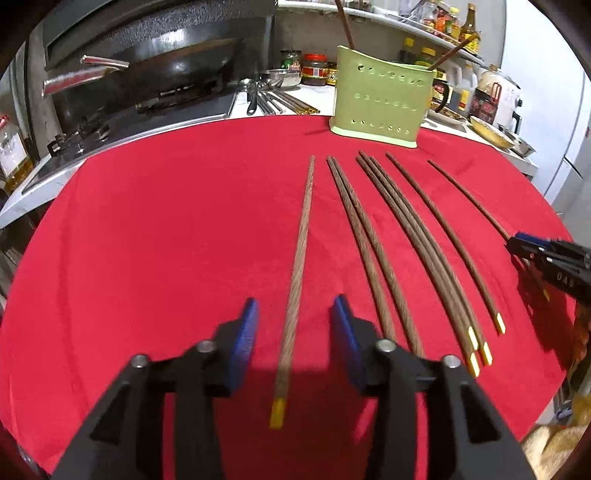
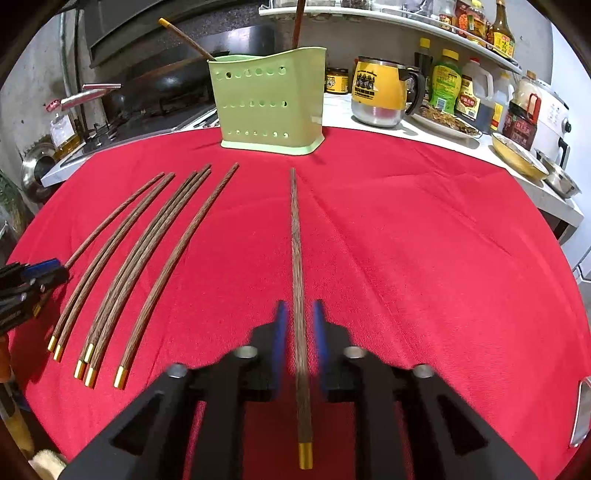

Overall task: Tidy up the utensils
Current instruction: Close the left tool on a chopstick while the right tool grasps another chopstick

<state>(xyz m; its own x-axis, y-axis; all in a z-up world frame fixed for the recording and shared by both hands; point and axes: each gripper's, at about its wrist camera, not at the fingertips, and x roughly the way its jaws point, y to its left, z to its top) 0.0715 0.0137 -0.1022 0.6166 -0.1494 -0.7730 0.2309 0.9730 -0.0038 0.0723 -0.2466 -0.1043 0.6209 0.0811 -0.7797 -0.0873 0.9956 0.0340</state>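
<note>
The left gripper (image 1: 293, 325) and right gripper (image 2: 298, 334) each straddled a chopstick (image 1: 295, 288) (image 2: 298, 295) on the red surface (image 2: 406, 258), jaws partly open, pads apart from it. Closing off-centre could roll either stick away from the green holder (image 2: 269, 99) ahead.

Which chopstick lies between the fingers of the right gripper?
The lone chopstick at the far right of the row, apart from the others on the red cloth. The right gripper straddles it.

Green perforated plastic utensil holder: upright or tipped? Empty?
Upright, not empty. The green perforated plastic utensil holder stands on its base on the red cloth, with two wooden chopsticks sticking out of its top.
</note>
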